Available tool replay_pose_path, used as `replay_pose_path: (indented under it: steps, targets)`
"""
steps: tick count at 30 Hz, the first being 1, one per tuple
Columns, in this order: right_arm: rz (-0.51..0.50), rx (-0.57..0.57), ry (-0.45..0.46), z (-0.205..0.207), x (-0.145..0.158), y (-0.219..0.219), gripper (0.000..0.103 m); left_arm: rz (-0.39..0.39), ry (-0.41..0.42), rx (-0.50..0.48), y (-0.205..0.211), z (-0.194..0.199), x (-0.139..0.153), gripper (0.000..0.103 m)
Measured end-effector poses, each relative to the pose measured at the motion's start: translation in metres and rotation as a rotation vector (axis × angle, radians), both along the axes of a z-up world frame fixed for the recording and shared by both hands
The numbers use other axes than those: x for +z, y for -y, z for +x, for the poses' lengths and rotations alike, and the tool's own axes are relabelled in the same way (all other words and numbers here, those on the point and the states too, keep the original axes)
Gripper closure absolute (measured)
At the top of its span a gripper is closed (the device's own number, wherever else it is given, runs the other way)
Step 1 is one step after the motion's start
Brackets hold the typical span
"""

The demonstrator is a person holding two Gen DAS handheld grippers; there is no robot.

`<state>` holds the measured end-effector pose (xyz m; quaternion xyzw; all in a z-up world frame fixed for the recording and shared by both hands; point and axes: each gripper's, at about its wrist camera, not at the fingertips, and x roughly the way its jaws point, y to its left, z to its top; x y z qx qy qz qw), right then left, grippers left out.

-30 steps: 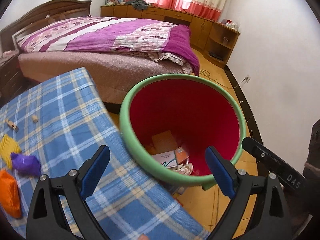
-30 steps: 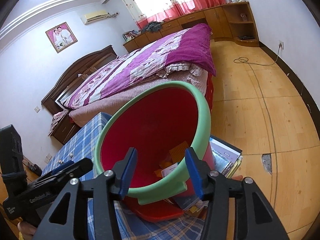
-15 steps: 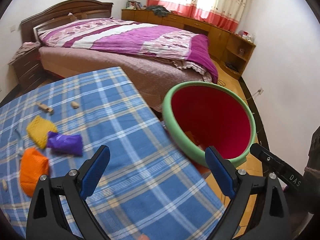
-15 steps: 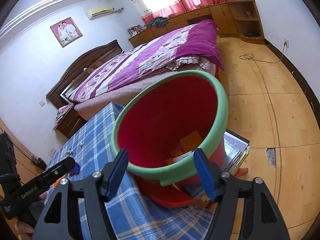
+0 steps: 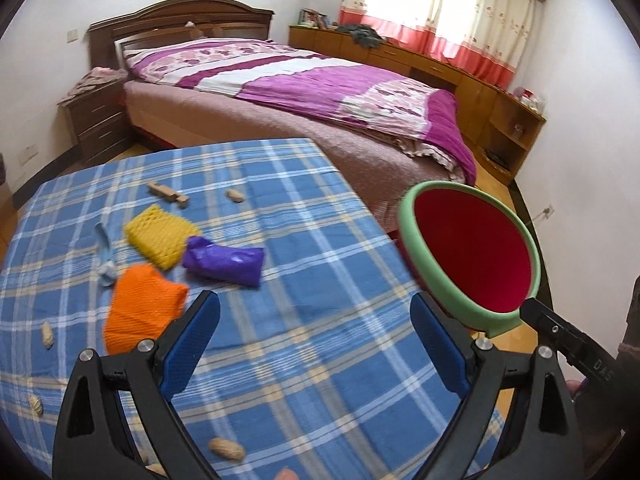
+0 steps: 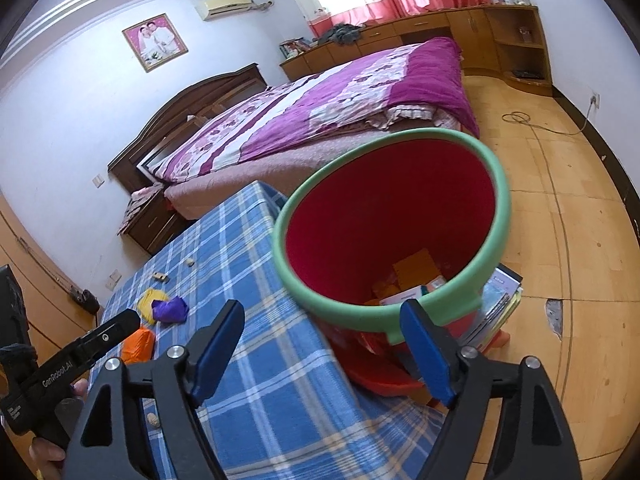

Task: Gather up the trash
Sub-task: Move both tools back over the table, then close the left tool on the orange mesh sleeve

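Blue-padded fingers (image 5: 188, 340) of both grippers spread wide, nothing between them.

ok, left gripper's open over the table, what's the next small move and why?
Probably ease the left gripper forward and down onto the purple wrapper. Its fingers are open and empty, that wrapper lies nearest ahead on the checked cloth, and the red bin waits at the table's edge with trash already inside.

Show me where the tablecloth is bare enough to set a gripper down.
The widest bare stretch of the tablecloth lies between the purple bag and the bin, just ahead of the open left gripper. The far corner toward the bed is bare too. It is crowded around the yellow net, orange net and scattered peanuts.
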<state>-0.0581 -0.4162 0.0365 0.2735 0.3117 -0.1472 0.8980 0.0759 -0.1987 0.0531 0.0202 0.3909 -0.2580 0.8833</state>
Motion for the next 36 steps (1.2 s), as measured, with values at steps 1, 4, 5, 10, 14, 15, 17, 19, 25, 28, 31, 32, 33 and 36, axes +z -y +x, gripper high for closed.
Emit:
replay_pose_path:
  steps: [1,4,5,10,14,15,17,19,25,28,31,32,33,36]
  targets:
    - [-0.002,0.007,-0.003,0.003,0.000,-0.003,0.020,0.001,-0.001,0.012,-0.004,0.001,0.000,0.008]
    - [-0.002,0.028,-0.015,0.011,-0.001,-0.013,0.020,0.006,0.005,0.052,-0.020,0.003,-0.002,0.008]
    - [0.000,0.037,-0.019,0.014,-0.001,-0.017,0.020,0.008,0.006,0.063,-0.024,0.004,-0.002,0.008]
    - [0.000,0.070,-0.034,0.026,-0.004,-0.033,0.018,0.009,0.005,0.132,-0.051,0.011,-0.006,0.008]
    - [0.003,0.093,-0.048,0.038,-0.007,-0.042,0.018,0.022,0.013,0.190,-0.071,0.020,-0.009,0.008]
    - [0.001,0.100,-0.052,0.042,-0.008,-0.046,0.018,0.026,0.014,0.203,-0.075,0.022,-0.011,0.008]
    - [-0.002,0.109,-0.058,0.046,-0.009,-0.050,0.018,0.040,0.010,0.234,-0.085,0.030,-0.015,0.008]
    - [-0.007,0.117,-0.065,0.051,-0.010,-0.054,0.018,0.050,0.007,0.253,-0.092,0.035,-0.019,0.008]
    - [-0.014,0.131,-0.086,0.062,-0.014,-0.061,0.018,0.068,-0.014,0.294,-0.106,0.054,-0.033,0.008]
    - [-0.012,0.135,-0.097,0.067,-0.016,-0.063,0.018,0.077,-0.035,0.305,-0.108,0.063,-0.041,0.008]
    - [-0.011,0.138,-0.104,0.071,-0.018,-0.063,0.018,0.100,-0.066,0.317,-0.110,0.072,-0.052,0.008]
    - [-0.012,0.139,-0.106,0.072,-0.019,-0.064,0.018,0.106,-0.078,0.320,-0.110,0.075,-0.056,0.008]
    - [-0.012,0.141,-0.109,0.073,-0.020,-0.064,0.018,0.108,-0.088,0.323,-0.110,0.078,-0.059,0.008]
    - [-0.010,0.145,-0.119,0.077,-0.023,-0.065,0.018,0.107,-0.114,0.327,-0.110,0.083,-0.066,0.008]
